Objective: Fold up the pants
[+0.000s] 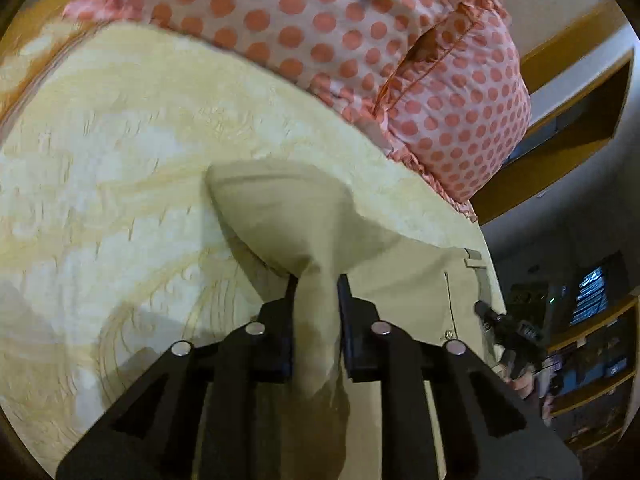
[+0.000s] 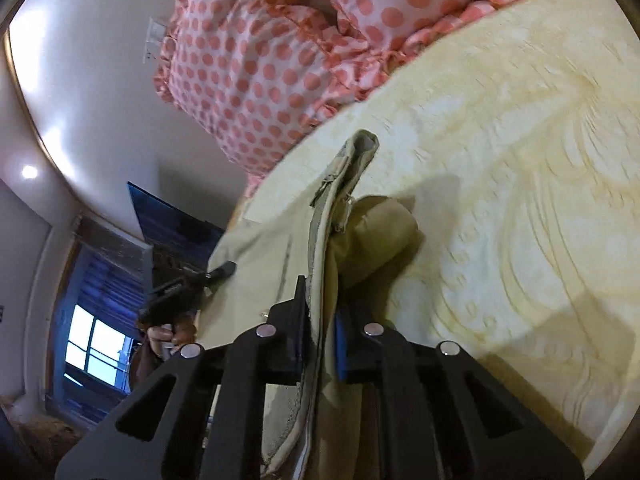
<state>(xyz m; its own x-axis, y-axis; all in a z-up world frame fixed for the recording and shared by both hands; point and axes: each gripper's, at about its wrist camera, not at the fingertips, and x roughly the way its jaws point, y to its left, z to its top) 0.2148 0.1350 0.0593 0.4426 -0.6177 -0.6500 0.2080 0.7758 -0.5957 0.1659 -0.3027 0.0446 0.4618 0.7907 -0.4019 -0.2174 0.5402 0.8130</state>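
Observation:
The beige pants (image 1: 288,216) lie partly on a yellow bedspread (image 1: 120,168). My left gripper (image 1: 316,284) is shut on a bunched fold of the pants, which rises from the bed into the jaws. In the right wrist view my right gripper (image 2: 320,300) is shut on the waistband edge of the pants (image 2: 340,184), held up on edge above the bedspread (image 2: 520,200). The right gripper also shows in the left wrist view (image 1: 486,312) at the pants' right edge. The left gripper shows in the right wrist view (image 2: 224,270) at their left edge.
A pink pillow with coral dots (image 1: 360,32) lies at the head of the bed, also in the right wrist view (image 2: 280,60). Wooden shelves (image 1: 588,344) stand beside the bed. A window (image 2: 96,344) and a dark screen (image 2: 176,224) lie beyond the bed edge.

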